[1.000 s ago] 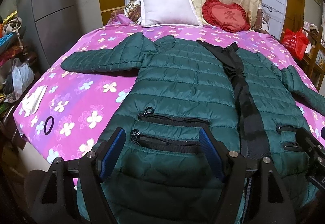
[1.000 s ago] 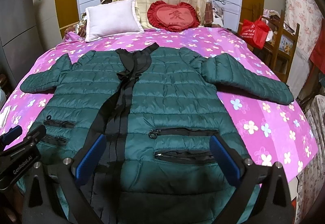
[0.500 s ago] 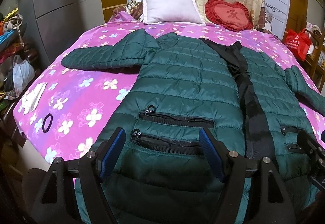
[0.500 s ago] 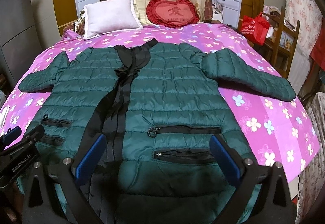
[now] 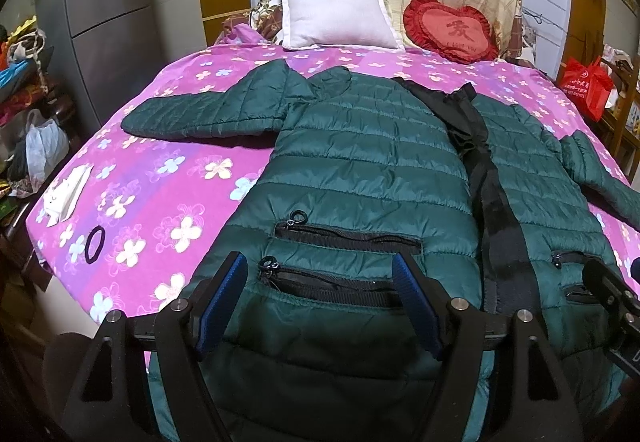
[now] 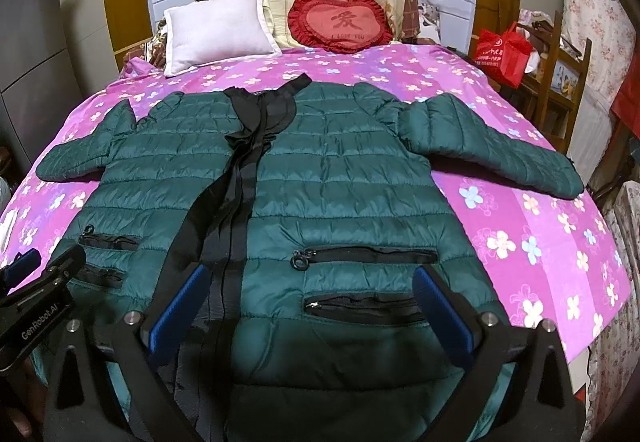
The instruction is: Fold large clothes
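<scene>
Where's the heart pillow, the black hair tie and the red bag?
heart pillow [image 6: 347,23]: right wrist view, its centre.
black hair tie [image 5: 94,244]: left wrist view, its band.
red bag [image 6: 505,52]: right wrist view, its front.

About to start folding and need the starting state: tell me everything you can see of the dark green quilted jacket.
The dark green quilted puffer jacket lies flat, front up, on the pink flowered bedspread, collar toward the pillows. Shiny padded fabric; a black strip runs down its front. Both sleeves spread outward. Each front panel has two black pockets, gaping slightly. Both open hand-held grippers hover above its hem; neither grips it.
</scene>
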A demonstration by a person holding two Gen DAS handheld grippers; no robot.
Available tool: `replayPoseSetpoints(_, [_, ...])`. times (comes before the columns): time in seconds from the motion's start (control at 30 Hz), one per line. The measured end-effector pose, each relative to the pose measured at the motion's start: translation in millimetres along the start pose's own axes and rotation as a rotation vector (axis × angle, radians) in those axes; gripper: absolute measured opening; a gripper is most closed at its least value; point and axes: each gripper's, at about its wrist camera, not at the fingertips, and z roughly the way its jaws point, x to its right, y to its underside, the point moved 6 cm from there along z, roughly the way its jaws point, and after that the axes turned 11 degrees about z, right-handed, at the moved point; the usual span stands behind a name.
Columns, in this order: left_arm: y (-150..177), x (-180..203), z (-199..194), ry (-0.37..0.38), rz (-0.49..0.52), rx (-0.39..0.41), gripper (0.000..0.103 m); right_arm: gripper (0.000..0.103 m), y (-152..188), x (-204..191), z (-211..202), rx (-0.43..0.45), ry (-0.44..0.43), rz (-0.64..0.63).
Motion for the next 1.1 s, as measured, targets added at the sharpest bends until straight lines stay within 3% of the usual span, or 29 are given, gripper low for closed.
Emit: replayPoseSetpoints(1.1, [-31.2, 1.6, 1.9, -0.003, 0.028, 0.015, 0.059, 0.103, -22.6, -11.2, 15.2, -0.030, -0.019, -0.013])
